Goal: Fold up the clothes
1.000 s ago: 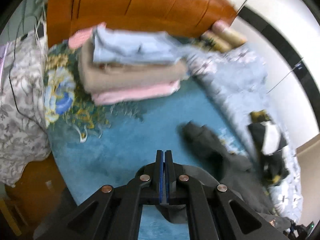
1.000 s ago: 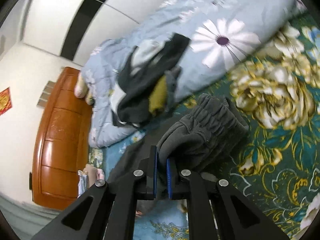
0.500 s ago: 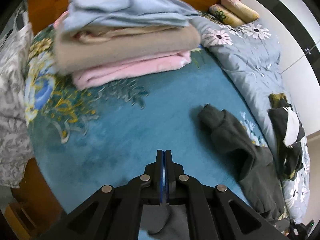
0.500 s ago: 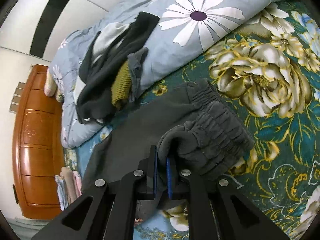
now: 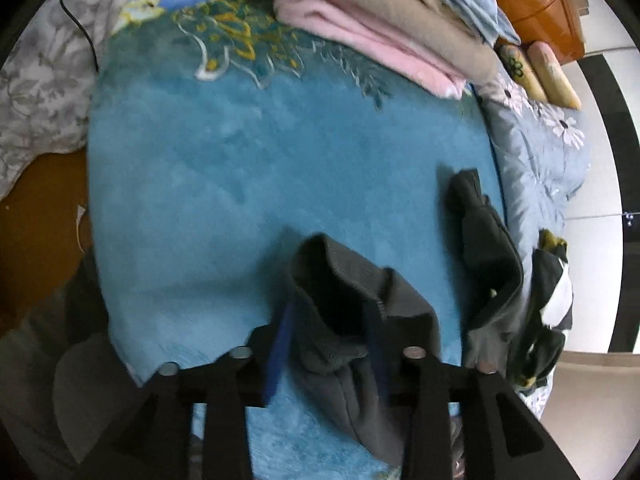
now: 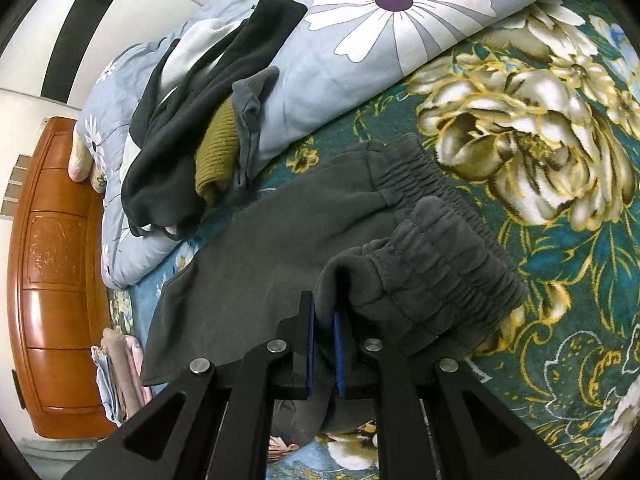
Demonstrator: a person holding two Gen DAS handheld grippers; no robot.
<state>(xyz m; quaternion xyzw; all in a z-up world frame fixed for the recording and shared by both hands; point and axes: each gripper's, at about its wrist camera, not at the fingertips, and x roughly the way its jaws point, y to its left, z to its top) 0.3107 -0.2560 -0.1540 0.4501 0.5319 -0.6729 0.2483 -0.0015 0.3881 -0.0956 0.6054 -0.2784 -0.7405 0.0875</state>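
- The grey sweatpants (image 6: 280,236) lie spread on the teal floral blanket (image 6: 560,260), just beside the daisy-print duvet (image 6: 360,60), with one cuff (image 5: 340,280) at the near end of the plain blue part.
- The left gripper (image 5: 328,344) has just been opening; its blue pads stand apart with that cuff loose between them, so let the cloth drop flat before pulling away.
- The right gripper (image 6: 323,344) is clamped narrowly on a fold of the elastic waistband (image 6: 432,264), which is bunched up.
- To my eye, the waistband should be lowered and drawn taut, so the legs lie smooth for the fold.
- Keep clear of the folded stack (image 5: 400,20) at the far end.
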